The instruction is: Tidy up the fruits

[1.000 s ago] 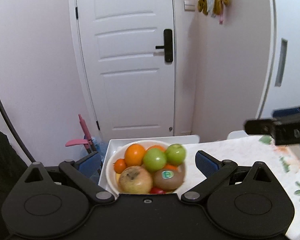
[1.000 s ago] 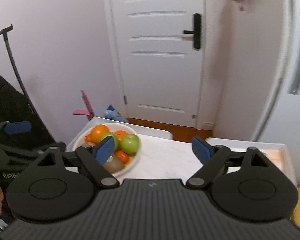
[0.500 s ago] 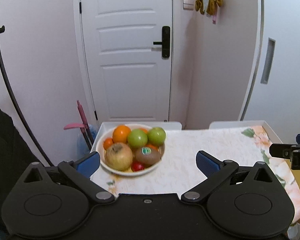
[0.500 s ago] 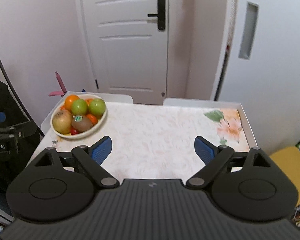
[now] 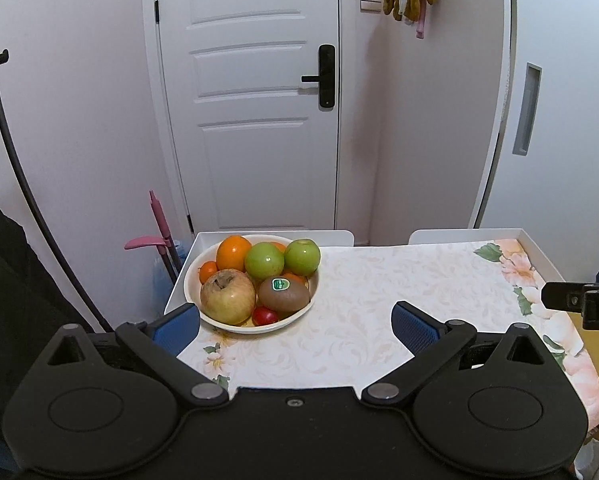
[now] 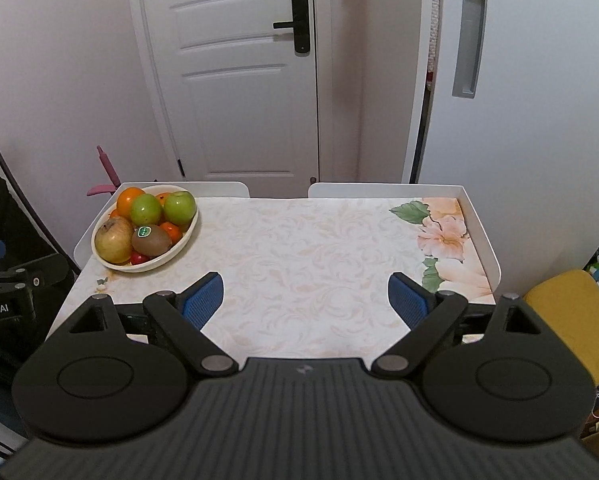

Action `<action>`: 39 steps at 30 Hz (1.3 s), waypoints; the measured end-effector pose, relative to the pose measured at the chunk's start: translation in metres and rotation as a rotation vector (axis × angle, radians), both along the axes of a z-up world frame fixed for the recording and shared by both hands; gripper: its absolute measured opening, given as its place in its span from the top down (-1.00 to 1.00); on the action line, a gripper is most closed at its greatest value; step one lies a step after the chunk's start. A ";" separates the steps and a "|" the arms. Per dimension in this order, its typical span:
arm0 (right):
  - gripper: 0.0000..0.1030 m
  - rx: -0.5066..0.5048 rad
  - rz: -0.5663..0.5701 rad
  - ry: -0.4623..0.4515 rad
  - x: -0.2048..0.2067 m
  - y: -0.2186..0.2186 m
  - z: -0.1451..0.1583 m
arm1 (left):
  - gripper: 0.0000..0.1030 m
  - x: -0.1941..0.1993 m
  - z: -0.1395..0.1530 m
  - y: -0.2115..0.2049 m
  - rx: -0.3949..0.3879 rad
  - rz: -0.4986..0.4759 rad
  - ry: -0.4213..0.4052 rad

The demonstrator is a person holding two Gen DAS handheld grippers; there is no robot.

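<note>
A white bowl [image 5: 203,312] [image 6: 185,240] stands at the table's far left corner. It holds a yellow apple [image 5: 227,296] [image 6: 113,240], a kiwi with a green sticker [image 5: 284,295] [image 6: 150,239], two green apples [image 5: 264,261] [image 5: 302,257], an orange [image 5: 233,253] and several small red and orange fruits. My left gripper [image 5: 295,326] is open just short of the bowl, nothing between its fingers. My right gripper [image 6: 305,300] is open over the middle of the table, empty, well right of the bowl.
The table [image 6: 299,248] has a floral cloth and a raised white rim [image 6: 479,232]. A white door [image 5: 251,100] stands behind it. A pink-handled tool [image 5: 157,232] leans at the left. A yellow seat [image 6: 571,316] sits at the right.
Both grippers have drawn back from the bowl and risen, so the whole table shows. The right view has swung rightward. Both stayed open and empty.
</note>
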State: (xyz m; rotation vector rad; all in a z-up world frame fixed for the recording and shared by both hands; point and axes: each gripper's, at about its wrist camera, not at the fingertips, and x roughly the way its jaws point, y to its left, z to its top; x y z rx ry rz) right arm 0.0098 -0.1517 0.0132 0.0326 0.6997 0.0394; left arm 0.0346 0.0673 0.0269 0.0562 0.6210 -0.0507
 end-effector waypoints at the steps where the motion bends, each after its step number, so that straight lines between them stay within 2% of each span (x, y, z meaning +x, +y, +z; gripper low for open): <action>1: -1.00 0.000 0.000 0.001 0.000 0.000 0.000 | -1.00 0.000 0.000 0.000 0.001 0.000 -0.002; 39: -1.00 -0.003 -0.012 0.024 0.008 -0.004 -0.003 | -1.00 0.005 -0.001 -0.007 0.006 -0.003 0.009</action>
